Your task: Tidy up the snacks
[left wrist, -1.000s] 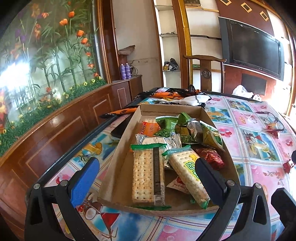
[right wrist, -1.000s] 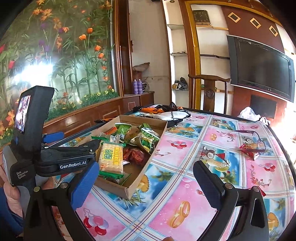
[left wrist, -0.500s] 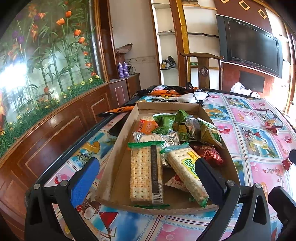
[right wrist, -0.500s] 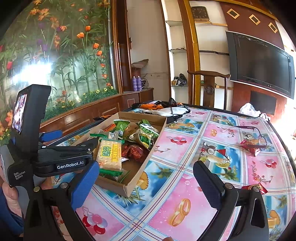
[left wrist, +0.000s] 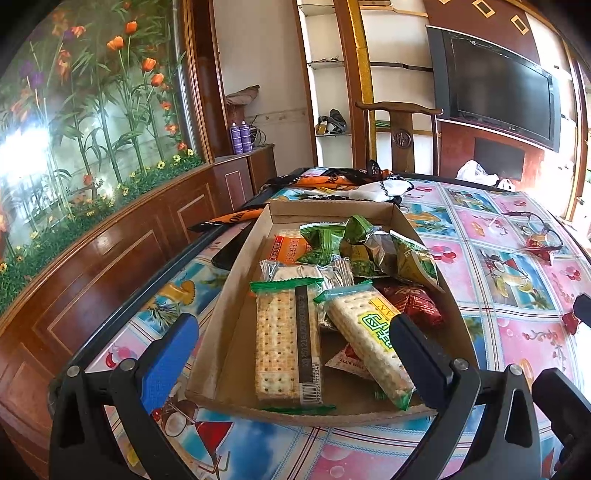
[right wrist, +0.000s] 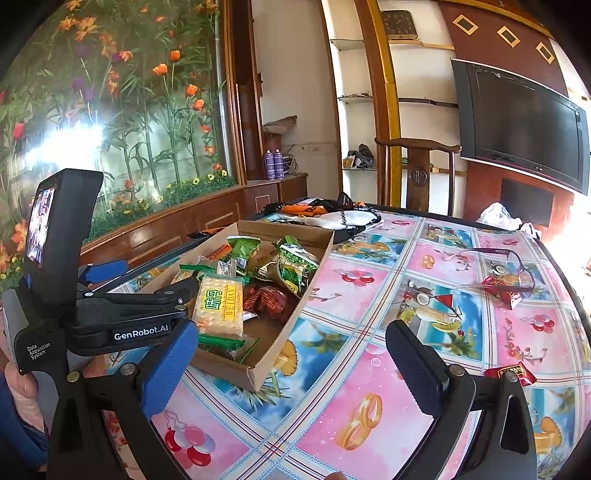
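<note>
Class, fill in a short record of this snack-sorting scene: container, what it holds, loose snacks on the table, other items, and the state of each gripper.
container: open cardboard tray on the flowered tablecloth
contents: cracker packs, green packets, red packets, orange packet
loose snacks: red wrapped snacks outside the tray, right side
other items: eyeglasses
left gripper: open, empty, facing the tray
right gripper: open, empty, above the tablecloth

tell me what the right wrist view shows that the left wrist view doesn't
Only the right wrist view shows the left gripper from the side, open over the cardboard box, plus a wall clock. Only the left wrist view shows the barcode cracker pack in full. Both share the box, the yellow-label cracker pack, the eyeglasses and the TV.
</note>
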